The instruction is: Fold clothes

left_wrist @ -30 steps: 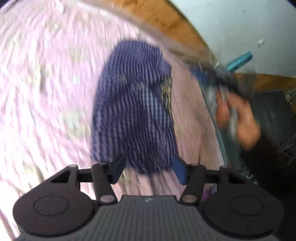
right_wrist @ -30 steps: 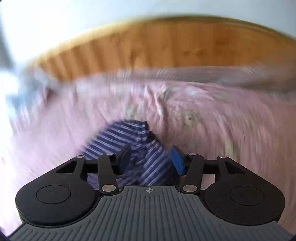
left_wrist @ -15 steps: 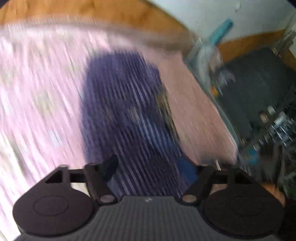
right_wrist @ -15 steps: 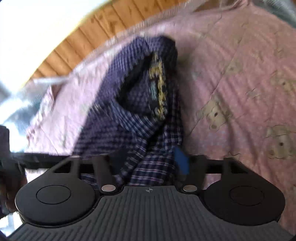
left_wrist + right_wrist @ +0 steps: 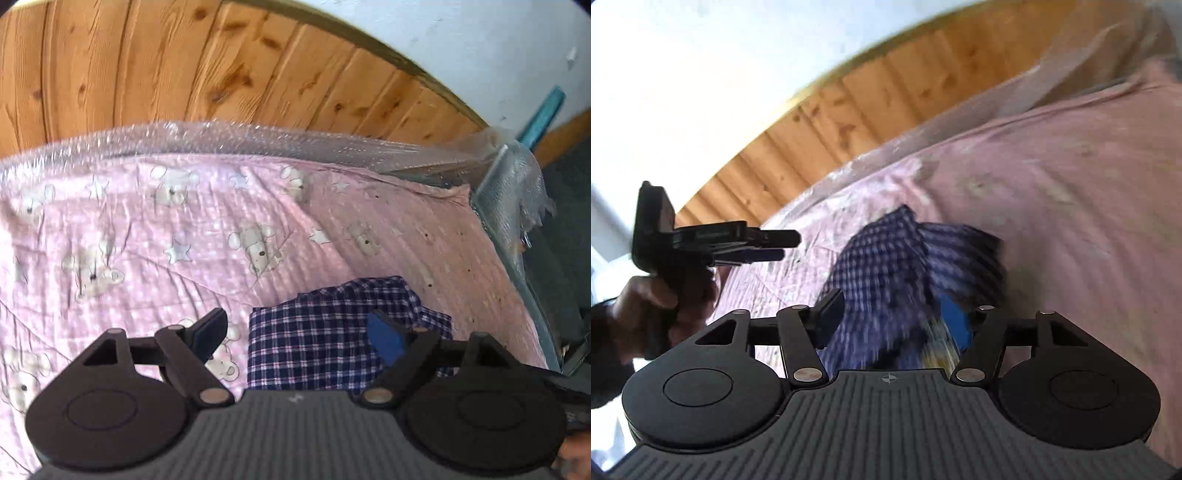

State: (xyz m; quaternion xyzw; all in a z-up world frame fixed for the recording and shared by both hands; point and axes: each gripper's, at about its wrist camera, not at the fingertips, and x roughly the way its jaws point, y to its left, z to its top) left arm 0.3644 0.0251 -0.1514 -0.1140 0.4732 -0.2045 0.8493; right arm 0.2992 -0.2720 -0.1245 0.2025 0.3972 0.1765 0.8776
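Observation:
A navy checked garment (image 5: 325, 332) lies bunched on the pink teddy-bear bedsheet (image 5: 147, 236). In the left wrist view my left gripper (image 5: 299, 332) is open and empty just above its near end. In the right wrist view the same garment (image 5: 886, 273) is blurred, with a yellow label by the right finger. My right gripper (image 5: 894, 317) is open over it, holding nothing. The left gripper (image 5: 768, 245) also shows there, held in a hand at the left above the sheet.
A wooden panelled wall (image 5: 184, 66) runs behind the bed. Bubble wrap (image 5: 258, 140) covers the mattress's far edge and right corner. Dark floor (image 5: 565, 229) lies beyond the bed's right side.
Both grippers swung quickly. The left view has tipped up and pulled back, so the garment now sits low between its fingers. The right gripper has turned and moved lower over the garment.

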